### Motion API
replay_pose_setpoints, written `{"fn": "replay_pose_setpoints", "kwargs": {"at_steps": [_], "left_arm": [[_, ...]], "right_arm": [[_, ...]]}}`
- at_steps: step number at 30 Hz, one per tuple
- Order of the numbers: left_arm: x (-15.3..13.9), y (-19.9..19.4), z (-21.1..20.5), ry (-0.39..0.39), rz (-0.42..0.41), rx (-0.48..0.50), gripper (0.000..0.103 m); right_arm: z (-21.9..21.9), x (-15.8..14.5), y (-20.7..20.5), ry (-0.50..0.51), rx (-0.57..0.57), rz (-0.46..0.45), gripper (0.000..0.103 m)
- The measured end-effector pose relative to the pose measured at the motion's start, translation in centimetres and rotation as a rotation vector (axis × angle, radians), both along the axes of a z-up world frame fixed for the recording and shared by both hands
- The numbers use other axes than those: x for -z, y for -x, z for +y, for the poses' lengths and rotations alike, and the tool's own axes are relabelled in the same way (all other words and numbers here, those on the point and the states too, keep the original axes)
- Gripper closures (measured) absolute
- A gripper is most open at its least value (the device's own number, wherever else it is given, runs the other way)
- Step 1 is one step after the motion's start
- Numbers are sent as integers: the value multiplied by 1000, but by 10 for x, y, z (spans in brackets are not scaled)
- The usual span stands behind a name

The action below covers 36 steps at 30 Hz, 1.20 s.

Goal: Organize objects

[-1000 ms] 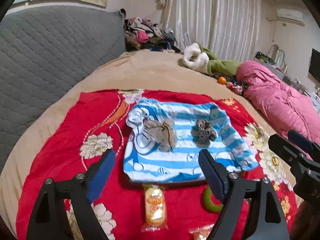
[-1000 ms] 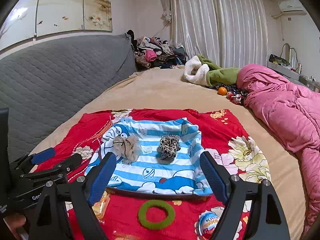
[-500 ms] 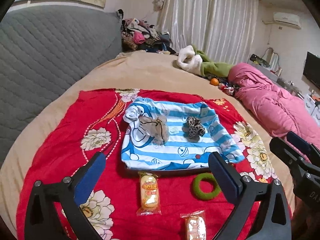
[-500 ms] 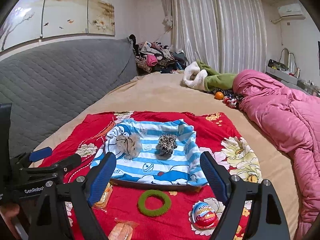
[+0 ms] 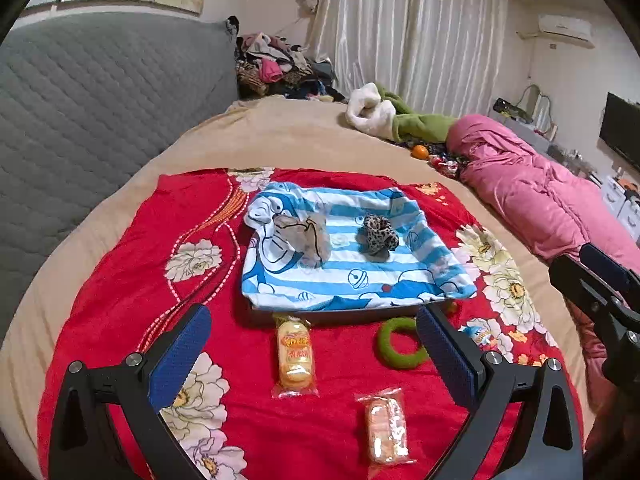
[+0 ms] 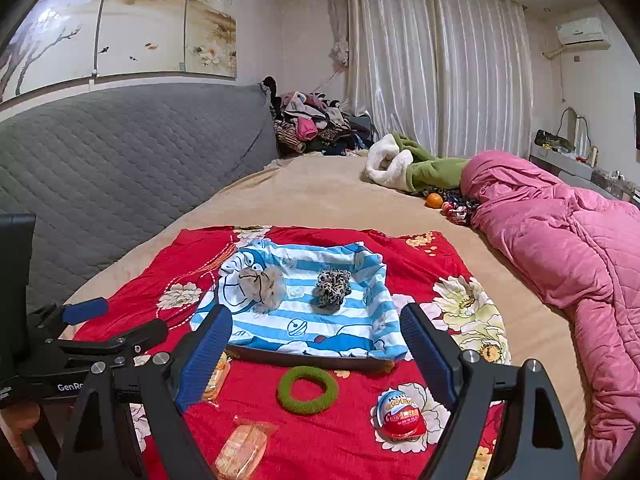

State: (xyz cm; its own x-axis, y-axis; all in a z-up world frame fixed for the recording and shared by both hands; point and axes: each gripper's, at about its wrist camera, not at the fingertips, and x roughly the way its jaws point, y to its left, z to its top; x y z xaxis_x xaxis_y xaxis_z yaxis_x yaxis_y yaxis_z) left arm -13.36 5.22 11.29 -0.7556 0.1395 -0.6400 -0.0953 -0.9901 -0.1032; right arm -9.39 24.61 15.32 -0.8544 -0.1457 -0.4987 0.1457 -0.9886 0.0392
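Green ring (image 5: 400,343) on the red cloth (image 5: 120,280), near the tray (image 6: 304,354) | just beside right finger of left tool (image 5: 314,354), spread, holding nothing | right tool (image 6: 316,350) spread, ring dead ahead

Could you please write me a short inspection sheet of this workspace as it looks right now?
Surface: red cloth spread on a beige bed.
Job's things: striped tray holds two scrunchies; in front of it lie a green ring, two snack packs and a toy egg.
Clutter: clothes pile, pink quilt, orange.
Grippers: left gripper and right gripper, jaws open, nothing between them.
Cables: nothing seen.
Surroundings: grey headboard, curtains, air conditioner.
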Motion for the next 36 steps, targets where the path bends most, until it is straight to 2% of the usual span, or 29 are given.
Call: {"fn": "replay_pose_setpoints", "kwargs": {"at_steps": [4, 8, 13, 18, 23, 27, 32, 36], "left_arm": [[-3, -11, 6, 0, 15, 19, 1], [-6, -23, 8, -37, 18, 31, 1], [-9, -36, 14, -19, 24, 35, 1], [-9, -48, 18, -55, 19, 46, 1], [-11, -64, 27, -24, 26, 51, 1], [-13, -78, 34, 48, 45, 31, 1], [-11, -87, 39, 57, 44, 17, 1], [-8, -96, 42, 41, 62, 20, 1]], "right_arm": [[1, -2, -8, 4, -7, 5, 17], [5, -4, -18, 14, -9, 14, 17], [10, -7, -32, 27, -12, 27, 17], [12, -6, -47, 22, -15, 37, 17], [17, -8, -60, 20, -14, 47, 15], [24, -8, -70, 28, -11, 57, 14], [30, -7, -81, 25, -3, 61, 13], [35, -4, -88, 23, -4, 61, 7]]}}
